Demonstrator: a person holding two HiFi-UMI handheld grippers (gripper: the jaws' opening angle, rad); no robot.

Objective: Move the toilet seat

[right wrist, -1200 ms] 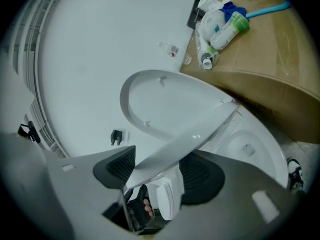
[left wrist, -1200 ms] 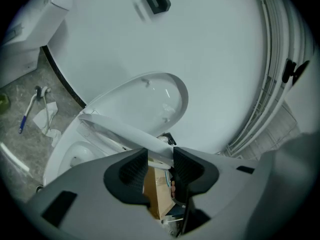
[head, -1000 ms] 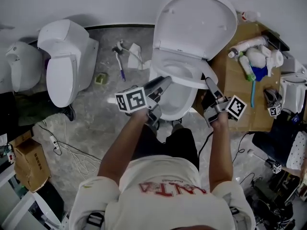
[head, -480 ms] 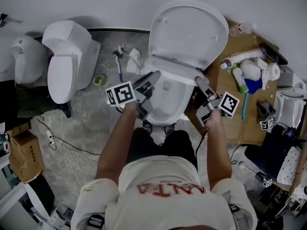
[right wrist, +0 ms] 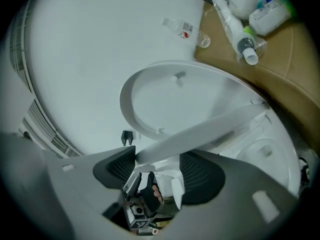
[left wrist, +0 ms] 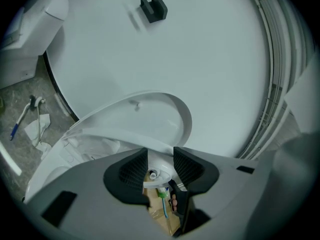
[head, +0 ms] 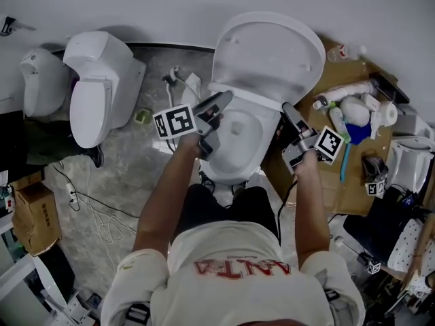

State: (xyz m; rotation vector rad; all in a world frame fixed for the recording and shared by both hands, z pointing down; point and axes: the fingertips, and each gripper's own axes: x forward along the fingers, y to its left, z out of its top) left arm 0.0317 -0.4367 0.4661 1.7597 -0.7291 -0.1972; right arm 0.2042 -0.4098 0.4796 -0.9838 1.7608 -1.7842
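Toilet seat (head: pixel 248 95): a white ring tilted up off the bowl (head: pixel 234 148) and hinged at the bowl's back edge; the head view shows it almost edge-on, apart from the lid behind it
Lid (head: pixel 268 49): stands upright at the bowl's back edge against the wall, its underside and small bumpers facing the person
Left gripper (left wrist: pixel 160 161): at the seat's left edge; the jaws stand fairly wide, the seat's rim fills the gap between the pads, and they clamp it
Right gripper (right wrist: pixel 159 159): at the seat's right edge; the jaws stand wide, the seat's rim runs slantwise between the pads, and they clamp it
Bowl: uncovered below the seat, directly in front of the person's knees
Second toilet (head: pixel 102 87): on the floor (head: pixel 136 175), well to the left, with its lid down
Brush (head: pixel 171 80): lies on the floor between the two toilets, near the wall
Wooden board (head: pixel 340 182): just right of the bowl; a white bottle (head: pixel 343 92) and other small items lie at its far end
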